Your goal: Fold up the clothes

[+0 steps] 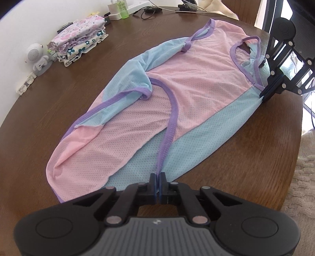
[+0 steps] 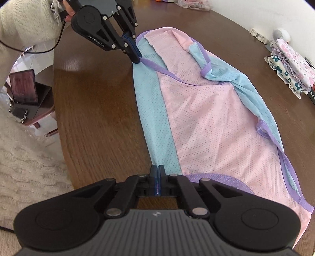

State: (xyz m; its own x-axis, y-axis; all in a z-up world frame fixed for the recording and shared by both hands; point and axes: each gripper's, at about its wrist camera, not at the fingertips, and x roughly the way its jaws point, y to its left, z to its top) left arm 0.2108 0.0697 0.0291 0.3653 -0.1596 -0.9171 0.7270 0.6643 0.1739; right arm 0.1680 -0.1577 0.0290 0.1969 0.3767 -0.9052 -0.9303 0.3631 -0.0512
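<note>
— So, spread flat on the round wooden table (image 1: 59,94): a pink and blue garment (image 1: 177,82) with purple trim, one sleeve already turned in over the pink panel.

— Mid-fold, by the look of it. Pinched at both ends of the same blue side strip (image 2: 155,110), ready for a lengthwise fold.

— Held by what, exactly?

— Left gripper (image 1: 159,177), clenched on the hem right where the purple binding (image 1: 169,126) runs in between the fingers. Right gripper (image 2: 157,173), likewise clamped tight on the blue edge just ahead of its fingertips, near the neckline end. No gap visible between either pair of pads.

— Next move?

— Probably lifting both ends together, level, and carrying the blue strip across onto the pink middle. Calls for keeping the edge taut between the two grips, otherwise sagging and a crooked crease. Thin mesh fabric, likely to slip or bunch.

— And beyond the garment?

— Far ahead of the left gripper, toward the table's back edge: a stack of folded floral clothes (image 1: 82,37), a small white speaker (image 1: 36,55), chargers and a green bottle (image 1: 122,8) by the wall.
</note>
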